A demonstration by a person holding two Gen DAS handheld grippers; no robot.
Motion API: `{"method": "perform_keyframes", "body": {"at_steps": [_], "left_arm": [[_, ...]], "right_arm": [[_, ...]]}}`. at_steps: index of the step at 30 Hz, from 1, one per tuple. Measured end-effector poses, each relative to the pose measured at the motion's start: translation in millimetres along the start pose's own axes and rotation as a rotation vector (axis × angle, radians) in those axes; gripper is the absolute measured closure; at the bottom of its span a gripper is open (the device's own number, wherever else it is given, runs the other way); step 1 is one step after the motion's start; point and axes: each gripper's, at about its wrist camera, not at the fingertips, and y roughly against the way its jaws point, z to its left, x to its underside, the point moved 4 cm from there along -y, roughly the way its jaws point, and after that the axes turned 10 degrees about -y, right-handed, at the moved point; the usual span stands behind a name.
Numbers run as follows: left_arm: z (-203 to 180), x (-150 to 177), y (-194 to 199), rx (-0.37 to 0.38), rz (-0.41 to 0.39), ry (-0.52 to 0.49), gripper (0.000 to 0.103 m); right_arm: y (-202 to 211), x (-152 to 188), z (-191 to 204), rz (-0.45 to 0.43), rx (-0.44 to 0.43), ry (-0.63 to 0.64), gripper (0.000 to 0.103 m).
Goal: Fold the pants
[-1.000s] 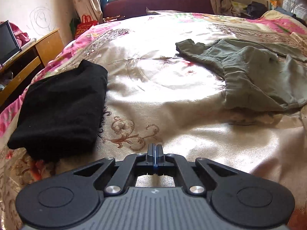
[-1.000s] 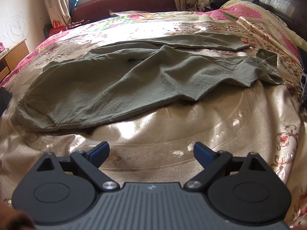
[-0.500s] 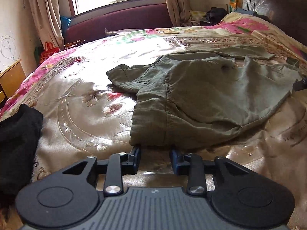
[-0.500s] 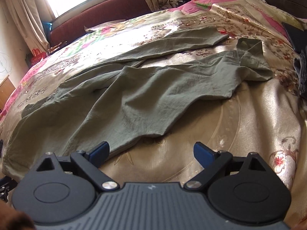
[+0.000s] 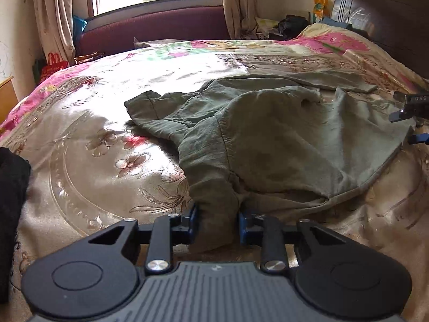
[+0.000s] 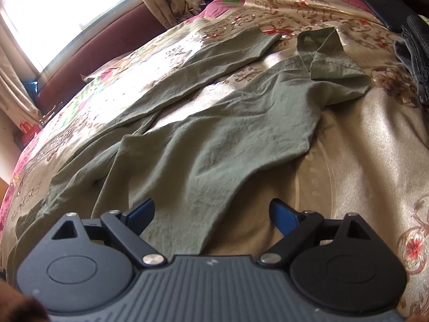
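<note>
Olive green pants (image 5: pixel 281 145) lie crumpled on the floral bedspread (image 5: pixel 107 123). In the left wrist view my left gripper (image 5: pixel 216 224) is partly open with the near waistband corner of the pants between its blue pads, which sit close on either side of the cloth. In the right wrist view the pants (image 6: pixel 214 145) stretch away with both legs to the upper right. My right gripper (image 6: pixel 213 214) is wide open, its fingers on either side of the near edge of a pant leg. The right gripper also shows in the left wrist view (image 5: pixel 410 123) at the far right.
A folded black garment (image 5: pixel 10 196) lies at the left edge of the bed. Dark clothes (image 6: pixel 413 40) lie at the right of the bed. A maroon sofa (image 5: pixel 150 29) and window stand beyond the bed, a dark headboard (image 5: pixel 380 18) at the right.
My left gripper has swung right from the black garment, opened, and moved onto the pants' waistband corner. My right gripper has stayed open and moved forward over the pant leg edge.
</note>
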Motion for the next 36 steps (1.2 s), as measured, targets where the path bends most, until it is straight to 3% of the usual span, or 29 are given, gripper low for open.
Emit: {"method": "perform_keyframes", "body": {"at_steps": [1, 2, 3, 6, 9, 15, 18, 22, 24, 28, 29, 30, 32, 34, 36], "left_arm": [[0, -1, 1, -0.004, 0.004, -0.002, 0.064], [0, -1, 4, -0.010, 0.008, -0.006, 0.066], [2, -1, 5, -0.011, 0.014, -0.007, 0.066], [13, 2, 14, -0.004, 0.038, 0.007, 0.067], [24, 10, 30, -0.016, 0.046, 0.014, 0.068], [37, 42, 66, -0.075, 0.102, 0.007, 0.069], [45, 60, 79, -0.108, 0.130, 0.020, 0.068], [45, 72, 94, -0.156, 0.158, -0.013, 0.061], [44, 75, 99, -0.173, 0.163, -0.020, 0.058], [49, 78, 107, -0.228, 0.152, 0.009, 0.052], [49, 77, 109, -0.231, 0.152, 0.022, 0.052], [49, 77, 111, -0.239, 0.152, 0.030, 0.051], [47, 75, 117, -0.266, 0.147, 0.033, 0.051], [45, 72, 123, -0.297, 0.140, 0.034, 0.050], [42, 69, 130, -0.323, 0.133, 0.032, 0.049]], "right_arm": [[-3, -4, -2, -0.011, 0.005, -0.015, 0.051], [-7, -9, -5, -0.003, 0.019, -0.039, 0.086], [-12, -12, -9, 0.021, 0.027, -0.071, 0.099], [-10, -13, -24, 0.084, -0.029, -0.169, 0.100], [15, 1, -26, 0.105, -0.038, -0.107, 0.100], [73, 74, -38, 0.256, -0.025, -0.051, 0.100], [98, 107, -30, 0.266, -0.013, 0.063, 0.099], [115, 126, -19, 0.325, -0.005, 0.150, 0.087], [127, 123, -20, 0.320, 0.009, 0.187, 0.075], [155, 105, -30, 0.216, 0.062, 0.254, 0.073], [160, 99, -34, 0.164, 0.074, 0.280, 0.071], [161, 90, -36, 0.113, 0.094, 0.309, 0.061], [154, 71, -40, 0.013, 0.157, 0.380, 0.052], [135, 47, -45, -0.125, 0.244, 0.471, 0.052], [114, 32, -49, -0.176, 0.293, 0.558, 0.045]]}}
